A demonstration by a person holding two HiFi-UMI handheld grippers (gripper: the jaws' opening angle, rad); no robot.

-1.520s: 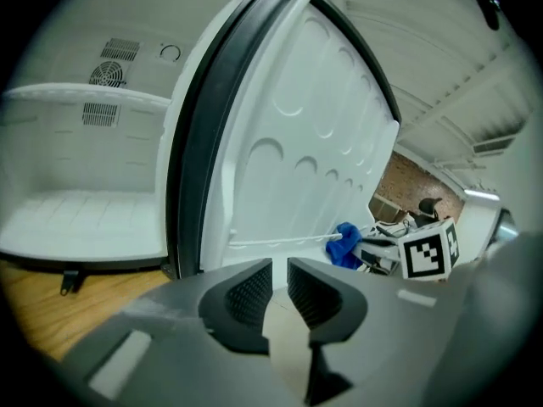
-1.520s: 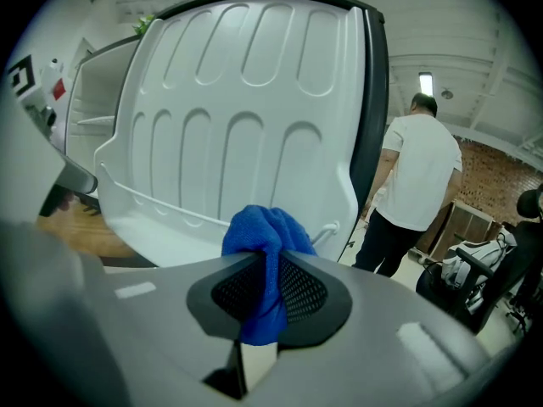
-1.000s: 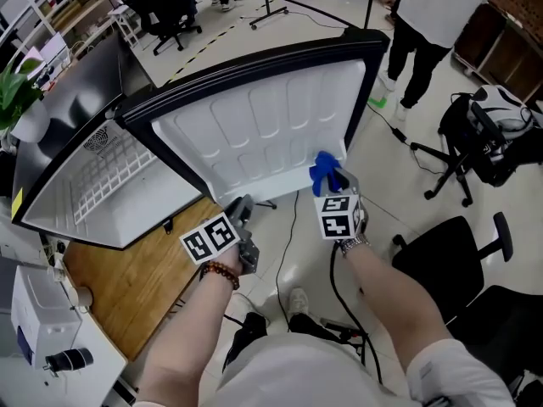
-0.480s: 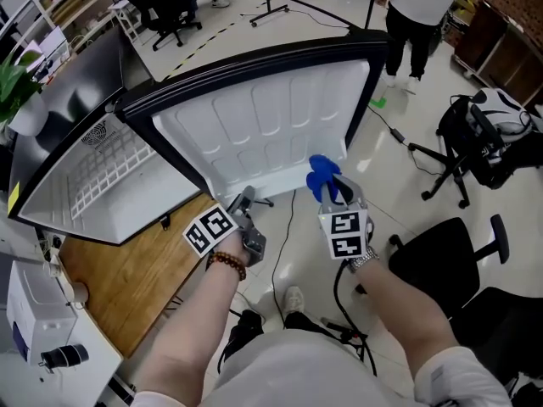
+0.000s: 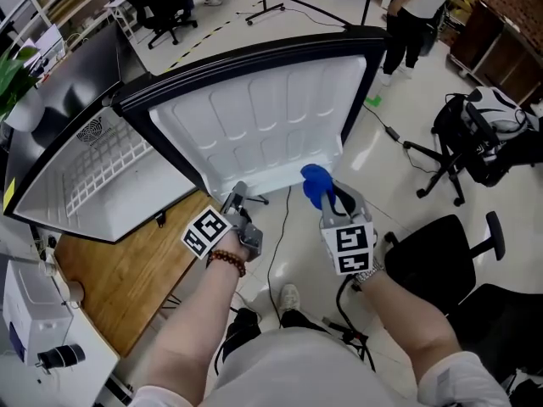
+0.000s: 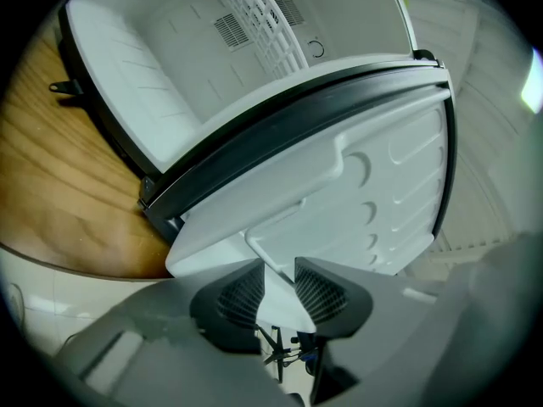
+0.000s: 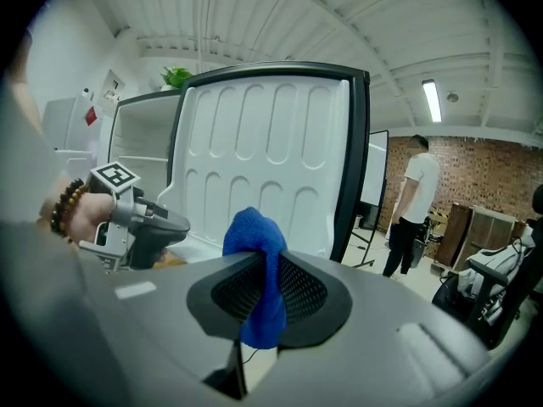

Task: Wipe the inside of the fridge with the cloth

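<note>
The white fridge door [image 5: 271,125] stands wide open, its ribbed inner side facing me, with the fridge's inside and wire shelf [image 5: 97,172] to its left. My left gripper [image 5: 237,196] is at the door's lower edge [image 6: 280,227]. Its jaws have just been closing, and the white lip sits between the pads [image 6: 246,295], filling the gap. My right gripper [image 5: 329,195] hangs in front of the door's lower right corner, apart from it. It is shut on a bunched blue cloth [image 5: 315,181], which sticks up out of the jaws [image 7: 254,236].
The fridge rests on a wooden tabletop [image 5: 136,287]. A black office chair [image 5: 441,257] stands close on the right, another with a bag [image 5: 488,134] farther off. A person [image 5: 416,11] stands behind the door. Cables [image 5: 280,244] run across the floor.
My right gripper has drawn back from the door with the cloth, down and slightly left in the head view. The left gripper has rolled at the door's edge. The person behind walked away.
</note>
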